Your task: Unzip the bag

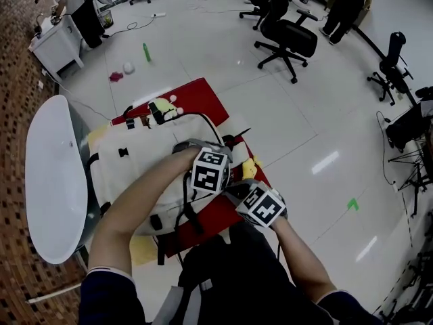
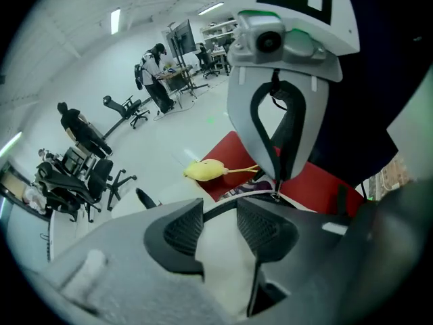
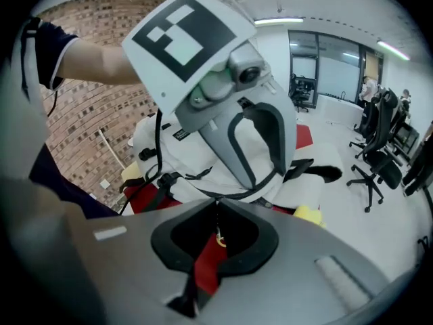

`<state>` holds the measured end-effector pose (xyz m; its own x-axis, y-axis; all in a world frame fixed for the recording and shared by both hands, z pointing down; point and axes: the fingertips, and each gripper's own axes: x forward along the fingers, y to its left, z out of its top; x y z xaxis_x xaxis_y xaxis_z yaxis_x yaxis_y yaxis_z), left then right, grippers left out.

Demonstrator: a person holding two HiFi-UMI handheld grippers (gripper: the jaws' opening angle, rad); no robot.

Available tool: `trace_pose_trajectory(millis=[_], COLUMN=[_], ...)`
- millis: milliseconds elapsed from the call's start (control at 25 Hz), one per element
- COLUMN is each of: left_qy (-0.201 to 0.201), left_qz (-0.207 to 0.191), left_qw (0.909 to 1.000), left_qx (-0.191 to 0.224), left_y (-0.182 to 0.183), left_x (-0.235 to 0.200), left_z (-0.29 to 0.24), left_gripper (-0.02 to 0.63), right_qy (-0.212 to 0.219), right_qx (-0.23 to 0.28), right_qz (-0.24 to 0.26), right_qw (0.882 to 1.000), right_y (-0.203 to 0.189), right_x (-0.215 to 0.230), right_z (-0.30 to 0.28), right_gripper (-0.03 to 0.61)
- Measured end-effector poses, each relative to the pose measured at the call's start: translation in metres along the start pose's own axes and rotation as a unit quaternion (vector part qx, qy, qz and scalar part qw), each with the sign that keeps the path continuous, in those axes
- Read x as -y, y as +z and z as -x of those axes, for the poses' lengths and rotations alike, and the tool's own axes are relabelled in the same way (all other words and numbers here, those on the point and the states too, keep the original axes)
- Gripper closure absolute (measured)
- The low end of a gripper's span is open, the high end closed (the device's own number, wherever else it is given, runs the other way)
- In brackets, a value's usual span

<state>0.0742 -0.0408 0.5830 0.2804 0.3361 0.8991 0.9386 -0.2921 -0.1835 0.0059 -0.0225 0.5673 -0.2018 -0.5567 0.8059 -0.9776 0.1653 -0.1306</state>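
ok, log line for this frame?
left tongs: open, over white backpack on red mat | right tongs: shut on zipper pull

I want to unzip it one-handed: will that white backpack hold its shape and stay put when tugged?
Probably floppy: the backpack sags and creases, so it would likely bunch toward the pull. It lies fairly flat, not bulging, on the red surface, so it is probably light and may slide unless braced.
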Motion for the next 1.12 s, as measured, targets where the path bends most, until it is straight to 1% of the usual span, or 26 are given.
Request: trace_pose_trajectory(millis=[40, 160, 360, 480, 760, 1000, 1080, 1120], left_qy=[-0.007, -0.023, -0.033, -0.031, -0.037, -0.03, -0.023, -0.021], left_qz=[0.008, 0.029, 0.053, 0.061, 0.099, 0.115, 0.123, 0.127], left_qw=[0.9999, 0.9993, 0.9977, 0.9969, 0.9921, 0.99, 0.9885, 0.9877], left_qx=[0.002, 0.009, 0.027, 0.038, 0.068, 0.076, 0.085, 0.089], left_y=[-0.001, -0.004, -0.005, -0.004, -0.006, -0.005, -0.004, -0.003], left_x=[0.001, 0.004, 0.003, 0.002, 0.003, 0.002, 0.0, 0.0], left_z=[-0.005, -0.016, -0.024, -0.026, -0.028, -0.027, -0.024, -0.022], left_gripper=[0.453, 0.453, 0.453, 0.454, 0.456, 0.456, 0.456, 0.457], right_qy=[0.004, 0.029, 0.061, 0.065, 0.091, 0.094, 0.095, 0.098], right_qx=[-0.002, 0.006, 0.02, 0.026, 0.048, 0.063, 0.069, 0.073], right_qz=[-0.007, -0.047, -0.086, -0.083, -0.066, -0.056, -0.048, -0.045], right_qw=[1.0, 0.998, 0.994, 0.994, 0.993, 0.992, 0.992, 0.991], right_y=[-0.002, -0.008, -0.002, 0.006, 0.019, 0.024, 0.021, 0.02], right_x=[-0.004, -0.016, -0.042, -0.059, -0.085, -0.087, -0.085, -0.085], right_z=[-0.004, -0.018, -0.037, -0.048, -0.066, -0.071, -0.065, -0.06], right_gripper=[0.558, 0.555, 0.552, 0.549, 0.548, 0.549, 0.54, 0.521])
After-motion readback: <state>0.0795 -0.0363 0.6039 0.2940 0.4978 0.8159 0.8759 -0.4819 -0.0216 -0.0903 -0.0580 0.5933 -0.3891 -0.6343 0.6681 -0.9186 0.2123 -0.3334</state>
